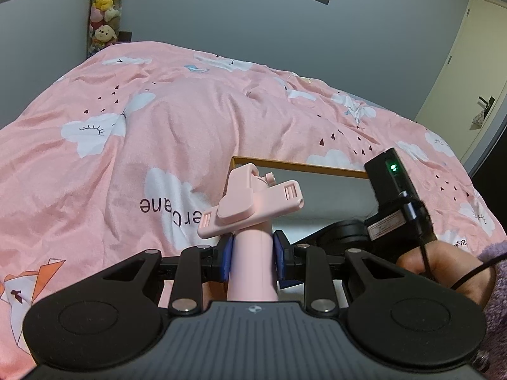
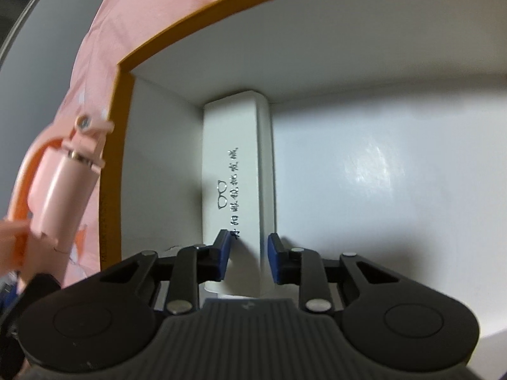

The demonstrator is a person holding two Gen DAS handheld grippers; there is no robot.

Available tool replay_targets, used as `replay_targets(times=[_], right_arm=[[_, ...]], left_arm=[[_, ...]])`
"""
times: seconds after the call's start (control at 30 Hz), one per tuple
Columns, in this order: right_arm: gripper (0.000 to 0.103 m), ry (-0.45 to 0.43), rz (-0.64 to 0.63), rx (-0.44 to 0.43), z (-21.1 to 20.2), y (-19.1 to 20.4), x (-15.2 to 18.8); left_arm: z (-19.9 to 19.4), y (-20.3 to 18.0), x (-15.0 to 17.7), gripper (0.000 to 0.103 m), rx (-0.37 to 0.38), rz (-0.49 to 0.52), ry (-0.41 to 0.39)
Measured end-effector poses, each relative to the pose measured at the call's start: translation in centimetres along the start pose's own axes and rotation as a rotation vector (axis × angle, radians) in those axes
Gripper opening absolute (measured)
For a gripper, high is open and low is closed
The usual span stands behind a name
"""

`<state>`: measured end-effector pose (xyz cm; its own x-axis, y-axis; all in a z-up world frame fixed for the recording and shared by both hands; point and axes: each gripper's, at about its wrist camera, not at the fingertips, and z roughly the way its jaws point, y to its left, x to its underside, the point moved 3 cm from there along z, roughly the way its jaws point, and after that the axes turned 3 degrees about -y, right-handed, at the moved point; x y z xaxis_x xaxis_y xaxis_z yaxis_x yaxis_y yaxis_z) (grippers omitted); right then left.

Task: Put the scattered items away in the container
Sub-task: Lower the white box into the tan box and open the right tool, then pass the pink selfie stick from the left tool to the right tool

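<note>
My left gripper (image 1: 252, 258) is shut on a pink selfie stick (image 1: 250, 209), held upright above the pink bedspread beside the box (image 1: 301, 167). The stick also shows in the right wrist view (image 2: 63, 186), just outside the box's left wall. The container is a white box with an orange rim (image 2: 117, 164). My right gripper (image 2: 248, 255) is inside the box, around a white glasses case (image 2: 234, 171) with black writing that lies on the box floor against the left wall. The blue pads (image 2: 274, 261) stand slightly apart from the case's sides.
A bed with a pink cloud-print duvet (image 1: 190, 120) fills the left wrist view. The right gripper's body and the person's hand (image 1: 443, 262) are at the right. A door (image 1: 469, 63) stands at the far right, and stuffed toys (image 1: 106, 9) at the back left.
</note>
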<state>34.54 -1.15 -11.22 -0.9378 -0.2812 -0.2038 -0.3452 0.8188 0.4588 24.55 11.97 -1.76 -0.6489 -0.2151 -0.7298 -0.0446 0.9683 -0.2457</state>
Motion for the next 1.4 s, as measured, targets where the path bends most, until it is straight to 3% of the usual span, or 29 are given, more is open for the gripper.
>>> replay_targets(times=[0.1, 0.2, 0.4, 0.57, 0.7, 1.07, 1.17, 1.4], right_arm=[[0.029, -0.003, -0.019, -0.008, 0.0, 0.0, 0.5], [0.017, -0.028, -0.050, -0.019, -1.4, -0.5, 0.9], [0.021, -0.166, -0.087, -0.043, -6.0, -0.2, -0.2], [0.023, -0.278, -0.011, -0.122, -11.3, -2.2, -1.1], [0.025, -0.295, 0.043, -0.257, -13.7, -2.5, -1.1], [0.023, -0.222, 0.098, -0.328, -9.5, -1.0, -1.4], [0.012, -0.217, 0.096, -0.310, -7.8, -1.0, -1.9], [0.008, -0.189, 0.089, -0.322, -5.3, -1.1, -1.8]], left_arm=[[0.0, -0.3, -0.2, 0.031, 0.004, -0.001, -0.003], [-0.1, -1.2, -0.6, 0.031, 0.015, 0.011, -0.011], [1.0, -4.3, -1.1, 0.031, 0.042, 0.070, -0.011], [3.7, -6.4, 0.0, 0.031, -0.002, 0.144, 0.015], [5.2, -6.9, 0.8, 0.031, -0.020, 0.148, 0.039], [7.8, -7.4, 2.1, 0.031, -0.141, 0.290, 0.081], [8.1, -7.6, 2.5, 0.031, -0.201, 0.366, 0.063], [9.5, -8.8, 4.4, 0.031, -0.339, 0.552, 0.078]])
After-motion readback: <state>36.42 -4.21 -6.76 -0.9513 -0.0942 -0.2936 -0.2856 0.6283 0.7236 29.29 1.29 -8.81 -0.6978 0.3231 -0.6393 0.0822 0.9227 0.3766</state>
